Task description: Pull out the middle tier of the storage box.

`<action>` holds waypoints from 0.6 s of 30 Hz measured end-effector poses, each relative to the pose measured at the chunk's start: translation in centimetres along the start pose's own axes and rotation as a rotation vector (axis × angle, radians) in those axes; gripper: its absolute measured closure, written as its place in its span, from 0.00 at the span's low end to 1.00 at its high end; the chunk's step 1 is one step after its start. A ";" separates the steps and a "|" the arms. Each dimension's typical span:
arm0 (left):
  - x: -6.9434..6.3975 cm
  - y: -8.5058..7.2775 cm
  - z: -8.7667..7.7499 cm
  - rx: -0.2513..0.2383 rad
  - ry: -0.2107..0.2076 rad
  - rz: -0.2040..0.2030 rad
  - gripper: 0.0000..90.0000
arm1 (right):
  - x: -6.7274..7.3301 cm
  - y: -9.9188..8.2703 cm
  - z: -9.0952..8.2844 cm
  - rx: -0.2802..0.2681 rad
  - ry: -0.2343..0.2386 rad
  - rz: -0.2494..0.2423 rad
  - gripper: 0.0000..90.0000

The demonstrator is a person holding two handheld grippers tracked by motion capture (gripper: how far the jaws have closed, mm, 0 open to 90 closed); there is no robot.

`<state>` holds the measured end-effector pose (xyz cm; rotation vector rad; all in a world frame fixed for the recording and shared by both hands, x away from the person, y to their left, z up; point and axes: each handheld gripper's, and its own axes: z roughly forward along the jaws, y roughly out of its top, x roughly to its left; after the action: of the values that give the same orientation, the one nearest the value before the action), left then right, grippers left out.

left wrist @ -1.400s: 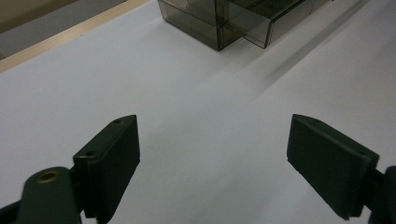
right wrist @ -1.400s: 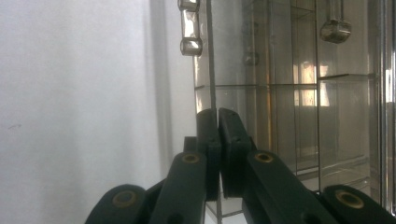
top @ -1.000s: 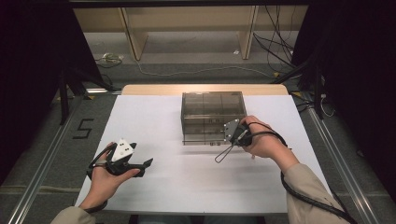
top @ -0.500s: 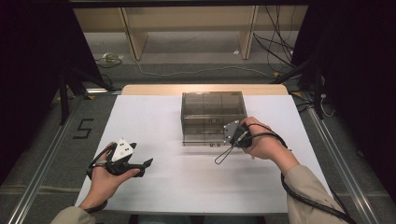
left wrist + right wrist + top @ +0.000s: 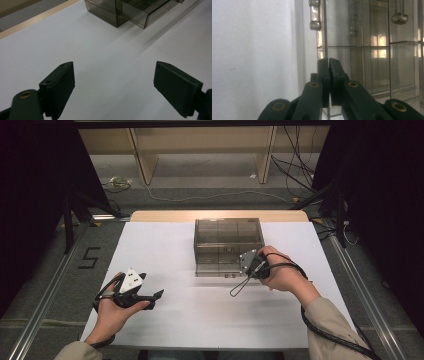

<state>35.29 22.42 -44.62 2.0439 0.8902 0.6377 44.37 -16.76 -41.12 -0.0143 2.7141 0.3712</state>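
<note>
Right gripper (image 5: 246, 261) sits with its jaws pressed together, nothing visibly between them, tips against the front face of the smoky clear drawer box (image 5: 228, 238), which lies directly ahead of it; in the right gripper view the shut tips meet a vertical panel edge of the box (image 5: 362, 50), a small knob (image 5: 315, 25) just beyond. Left gripper (image 5: 150, 296) rests with jaws spread wide on the white table (image 5: 165, 245), well apart from the box, so the right hand is nearer.

A white-topped desk (image 5: 165, 245) stands on grey floor (image 5: 210, 175). Beyond its far edge, pale wooden furniture legs (image 5: 142, 157) and loose cables (image 5: 210, 197). Darkness flanks both sides.
</note>
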 end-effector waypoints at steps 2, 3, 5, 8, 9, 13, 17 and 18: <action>0.0 0.0 0.0 0.001 -0.001 0.000 0.19 | 0.0 0.0 0.0 0.003 0.002 0.001 0.99; 0.0 0.0 0.0 0.001 -0.001 0.000 0.19 | 0.1 0.0 -0.1 0.005 0.002 0.006 0.99; 0.0 0.0 0.0 0.000 -0.001 0.000 0.19 | 0.1 0.0 -0.1 0.006 0.003 0.007 0.99; 0.0 0.0 0.0 0.001 -0.001 0.000 0.19 | 0.1 0.0 -0.1 0.006 -0.002 0.002 0.99; 0.0 0.0 0.0 0.001 -0.001 -0.001 0.19 | 0.1 -0.1 -0.1 0.002 0.002 0.004 0.99; 0.0 0.0 0.1 0.001 -0.003 -0.002 0.19 | 0.2 -0.1 -0.1 0.004 0.001 0.011 0.99; 0.0 0.0 0.1 0.002 -0.003 -0.003 0.19 | 0.2 0.0 0.0 -0.002 -0.001 0.009 0.99; 0.0 0.0 0.1 0.001 -0.003 -0.004 0.19 | 0.2 0.0 0.0 -0.002 -0.001 0.008 0.99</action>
<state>35.32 22.37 -44.69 2.0434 0.8924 0.6321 44.14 -16.79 -41.18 -0.0031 2.7132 0.3762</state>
